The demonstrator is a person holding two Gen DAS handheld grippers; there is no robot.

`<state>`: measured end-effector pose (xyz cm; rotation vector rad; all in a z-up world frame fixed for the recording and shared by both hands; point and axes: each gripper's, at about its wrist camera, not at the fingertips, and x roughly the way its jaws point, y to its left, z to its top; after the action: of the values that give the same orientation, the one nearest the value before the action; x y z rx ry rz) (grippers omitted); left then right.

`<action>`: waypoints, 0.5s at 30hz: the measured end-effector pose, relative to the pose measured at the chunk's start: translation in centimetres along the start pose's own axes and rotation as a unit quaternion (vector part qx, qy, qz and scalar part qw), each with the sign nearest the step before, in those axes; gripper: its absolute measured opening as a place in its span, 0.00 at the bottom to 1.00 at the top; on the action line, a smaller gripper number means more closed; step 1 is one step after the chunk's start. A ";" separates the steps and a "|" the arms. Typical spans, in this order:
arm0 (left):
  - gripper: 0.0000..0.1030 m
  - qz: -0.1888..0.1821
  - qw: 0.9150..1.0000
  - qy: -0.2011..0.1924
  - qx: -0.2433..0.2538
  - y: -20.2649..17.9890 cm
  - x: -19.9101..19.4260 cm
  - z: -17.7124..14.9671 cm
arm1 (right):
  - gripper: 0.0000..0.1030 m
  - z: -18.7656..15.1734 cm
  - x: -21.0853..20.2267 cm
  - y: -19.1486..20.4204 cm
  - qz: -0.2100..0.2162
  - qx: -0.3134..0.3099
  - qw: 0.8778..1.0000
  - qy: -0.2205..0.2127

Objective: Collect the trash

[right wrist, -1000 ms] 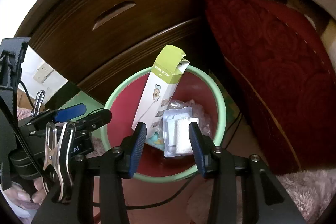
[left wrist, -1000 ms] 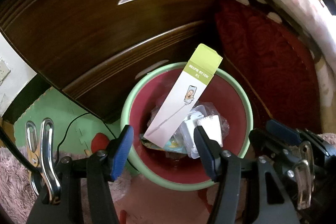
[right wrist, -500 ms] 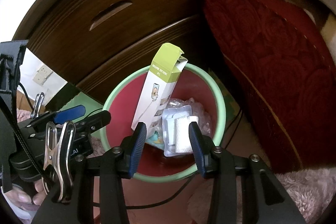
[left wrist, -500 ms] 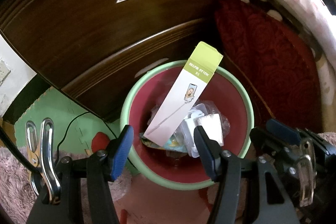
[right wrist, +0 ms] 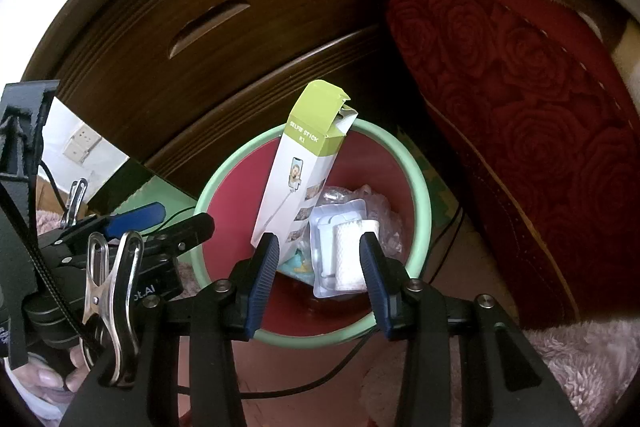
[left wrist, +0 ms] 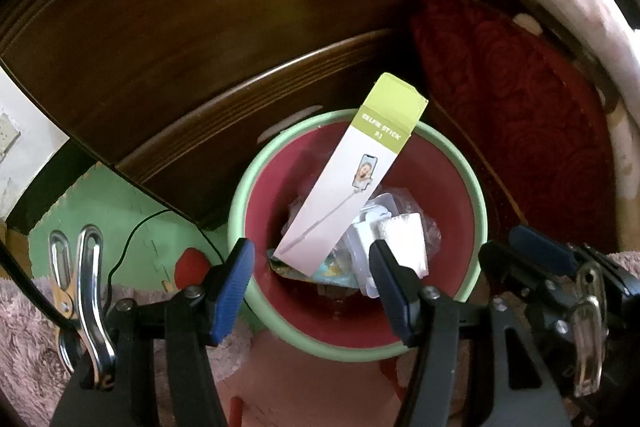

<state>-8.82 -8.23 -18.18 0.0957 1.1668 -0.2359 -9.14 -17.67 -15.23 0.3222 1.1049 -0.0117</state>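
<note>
I hold both tools tipped steeply down over the trash bin [left wrist: 478,195], side by side. My left tool [left wrist: 314,285] has its blue-padded fingers [left wrist: 232,287] standing apart with nothing between them; the bin's pale green rim runs just ahead of and under the tips. My right tool [right wrist: 316,277] is a little narrower but also apart and empty, its fingers [right wrist: 262,279] framing the bin's red inside from above. In the right view my left tool [right wrist: 160,219] shows off to that tool's left, with my hand [right wrist: 52,375] wrapped on its grip low in the corner.

The trash sits in the bin, ahead of both tools: a selfie stick box [left wrist: 352,179] (green-topped, white below) leans up past the far rim, and beside it, nearer my right tool's tips, lies a clear plastic blister pack [right wrist: 344,247] over crumpled wrappers [left wrist: 332,269]. Beyond the bin stand dark wooden drawers [left wrist: 200,39]; to the right of the tools hangs a red rose-patterned blanket [right wrist: 540,131].
</note>
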 end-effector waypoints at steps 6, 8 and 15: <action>0.61 0.001 1.000 0.000 0.001 0.1 0.0 -0.1 | 0.42 0.0 0.0 -0.1 0.000 0.000 1.000 0.000; 0.61 0.001 1.000 0.003 0.000 0.2 0.1 -0.2 | 0.42 -0.1 0.1 0.0 0.000 0.001 1.000 0.000; 0.61 0.003 1.000 0.002 -0.001 0.2 0.1 -0.1 | 0.42 -0.1 0.1 0.0 0.001 0.001 1.000 0.000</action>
<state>-8.83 -8.07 -18.29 0.0972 1.1699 -0.2295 -9.20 -17.61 -15.32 0.3251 1.1056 -0.0116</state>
